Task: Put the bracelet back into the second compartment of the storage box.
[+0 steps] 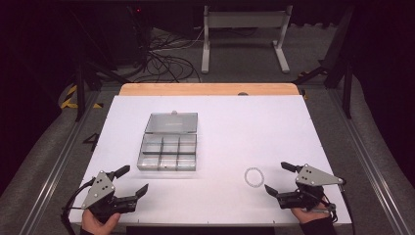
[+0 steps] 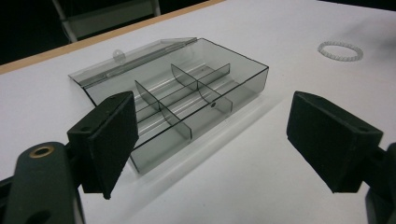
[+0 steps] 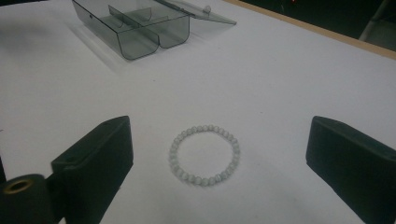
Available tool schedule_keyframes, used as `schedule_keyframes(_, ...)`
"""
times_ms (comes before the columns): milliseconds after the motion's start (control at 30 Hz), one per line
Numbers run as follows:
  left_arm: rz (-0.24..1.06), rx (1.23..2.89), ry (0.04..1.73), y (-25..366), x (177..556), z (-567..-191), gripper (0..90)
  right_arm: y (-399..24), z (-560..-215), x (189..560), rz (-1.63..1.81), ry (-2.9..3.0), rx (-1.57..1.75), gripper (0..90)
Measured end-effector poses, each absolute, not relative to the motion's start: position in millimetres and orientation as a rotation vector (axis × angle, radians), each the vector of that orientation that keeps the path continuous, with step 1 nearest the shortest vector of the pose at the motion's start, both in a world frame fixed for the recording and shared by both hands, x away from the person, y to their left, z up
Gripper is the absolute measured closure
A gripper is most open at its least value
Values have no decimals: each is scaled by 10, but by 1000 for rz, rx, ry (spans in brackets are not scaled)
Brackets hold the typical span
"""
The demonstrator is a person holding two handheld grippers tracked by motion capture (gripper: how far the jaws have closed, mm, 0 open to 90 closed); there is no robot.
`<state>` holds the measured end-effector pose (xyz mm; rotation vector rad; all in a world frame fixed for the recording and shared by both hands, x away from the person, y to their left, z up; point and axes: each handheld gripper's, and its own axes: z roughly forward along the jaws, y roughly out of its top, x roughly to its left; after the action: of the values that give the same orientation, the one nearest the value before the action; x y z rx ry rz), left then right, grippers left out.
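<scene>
Right gripper view looks onto a bracelet (image 3: pixel 204 155) of small pale, milky beads, lying flat in a closed ring on the white table (image 3: pixel 280 84); it sits between the two black jaws, touched by neither; in the high view the bracelet (image 1: pixel 254 176) lies near the table's front right, just beside the right claw (image 1: pixel 279 177), whose jaws stand wide and empty. Bare white table surrounds the ring on all sides; a smoky clear compartment box (image 1: pixel 168 152), lid folded back, rests well apart to the left. Left claw (image 1: pixel 133 180) hovers near the box's front, jaws wide, nothing between them; both hands hold the tools low at the table's front edge.
</scene>
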<state>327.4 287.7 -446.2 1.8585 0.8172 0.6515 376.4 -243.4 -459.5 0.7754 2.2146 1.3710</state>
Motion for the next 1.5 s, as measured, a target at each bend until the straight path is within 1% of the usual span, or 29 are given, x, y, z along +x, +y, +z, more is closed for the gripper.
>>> schedule_keyframes(300,619,1857,828,2869,3275,-4442,172,-2424,-4597,3773,1382,2209,751,24)
schedule_keyframes(467,667,1882,810,2850,3264,-4417,176,-2416,-4596,3771,1376,2200,737,13)
schedule_keyframes(567,673,1894,790,2820,3257,-4400,174,-2415,-4597,3770,1385,2196,729,13)
schedule_keyframes(700,625,1896,795,2804,3265,-4395,174,-2421,-4592,3765,1404,2180,714,12)
schedule_keyframes(1200,573,1930,782,2813,3332,-4257,181,-2388,-4606,3776,1414,2203,725,15)
schedule_keyframes(1333,520,1920,788,2788,3352,-4226,182,-2390,-4609,3779,1415,2210,735,21)
schedule_keyframes(1500,506,1914,780,2762,3365,-4174,185,-2376,-4616,3785,1415,2218,733,21)
